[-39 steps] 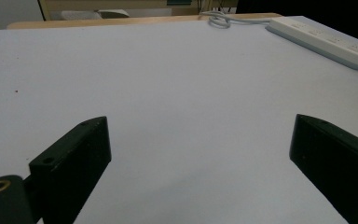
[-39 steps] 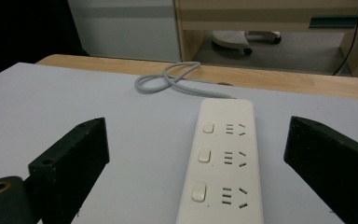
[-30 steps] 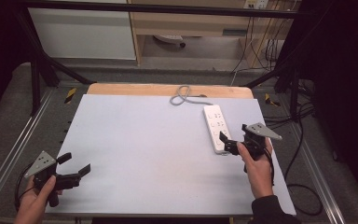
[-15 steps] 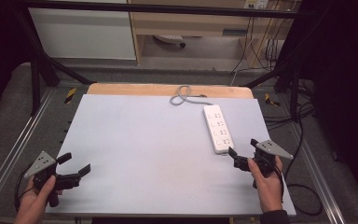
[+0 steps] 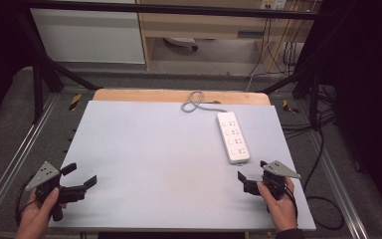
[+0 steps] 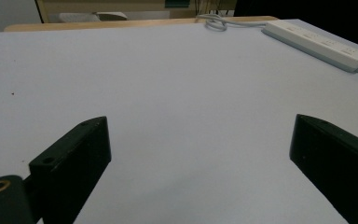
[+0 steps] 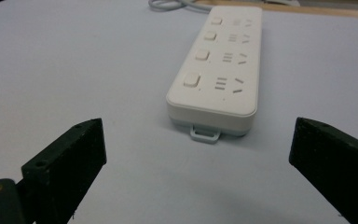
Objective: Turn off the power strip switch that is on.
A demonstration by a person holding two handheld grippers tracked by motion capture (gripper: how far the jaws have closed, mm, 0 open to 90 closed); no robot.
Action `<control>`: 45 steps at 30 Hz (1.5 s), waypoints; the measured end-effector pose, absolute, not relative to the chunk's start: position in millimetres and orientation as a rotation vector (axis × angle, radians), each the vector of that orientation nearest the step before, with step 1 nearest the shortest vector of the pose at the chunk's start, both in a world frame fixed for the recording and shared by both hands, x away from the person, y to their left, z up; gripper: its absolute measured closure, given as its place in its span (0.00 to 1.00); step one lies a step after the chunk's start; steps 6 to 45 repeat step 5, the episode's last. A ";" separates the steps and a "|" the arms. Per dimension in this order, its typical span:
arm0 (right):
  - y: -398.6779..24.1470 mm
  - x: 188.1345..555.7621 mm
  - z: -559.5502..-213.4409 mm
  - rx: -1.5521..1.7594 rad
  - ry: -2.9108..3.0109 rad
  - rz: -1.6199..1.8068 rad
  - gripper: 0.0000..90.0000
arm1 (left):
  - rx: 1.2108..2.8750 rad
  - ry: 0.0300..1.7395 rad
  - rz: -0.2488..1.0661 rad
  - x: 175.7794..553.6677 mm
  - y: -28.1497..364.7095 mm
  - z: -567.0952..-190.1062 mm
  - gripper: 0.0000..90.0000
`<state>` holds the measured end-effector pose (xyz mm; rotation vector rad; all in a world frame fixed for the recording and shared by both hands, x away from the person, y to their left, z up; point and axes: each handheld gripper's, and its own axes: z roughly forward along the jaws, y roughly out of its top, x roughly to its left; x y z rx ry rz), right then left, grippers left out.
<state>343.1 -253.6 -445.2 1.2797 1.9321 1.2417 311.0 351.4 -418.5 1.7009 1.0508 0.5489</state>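
The white power strip (image 5: 233,137) serves as the landmark: it lies flat on the pale grey surface (image 5: 154,149), toward the right side and far half, its long axis running roughly from far to near.

Far to the left of the power strip, at the near left corner of the surface, the left gripper (image 5: 82,175) is held in the person's left hand (image 5: 35,216). Its jaws are spread wide with nothing between them, pointing across the surface toward the strip. In the left gripper view the strip (image 6: 314,44) shows well off at the upper right, beyond a bare stretch of surface (image 6: 168,102).

Beyond the strip's far end, its grey cable (image 5: 196,103) curls in a loop near the wooden strip at the surface's far edge (image 5: 179,95).

Just nearer than the strip's near end sits the right gripper (image 5: 251,175), held in the right hand (image 5: 281,204). Its jaws are spread wide and empty, apart from the strip. In the right gripper view the strip (image 7: 219,70) lies just ahead between the two jaws, showing four square buttons, each beside a socket, and a small tab at its near end.
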 end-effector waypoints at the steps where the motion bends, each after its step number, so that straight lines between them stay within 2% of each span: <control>1: -252.7 344.7 -447.8 1.288 1.948 1.236 0.05 | 1.702 1.051 0.547 311.4 351.4 -418.5 0.06; 45: -247.0 350.0 -454.7 1.292 1.999 1.185 0.06 | 1.707 1.048 0.547 312.4 349.9 -418.8 0.06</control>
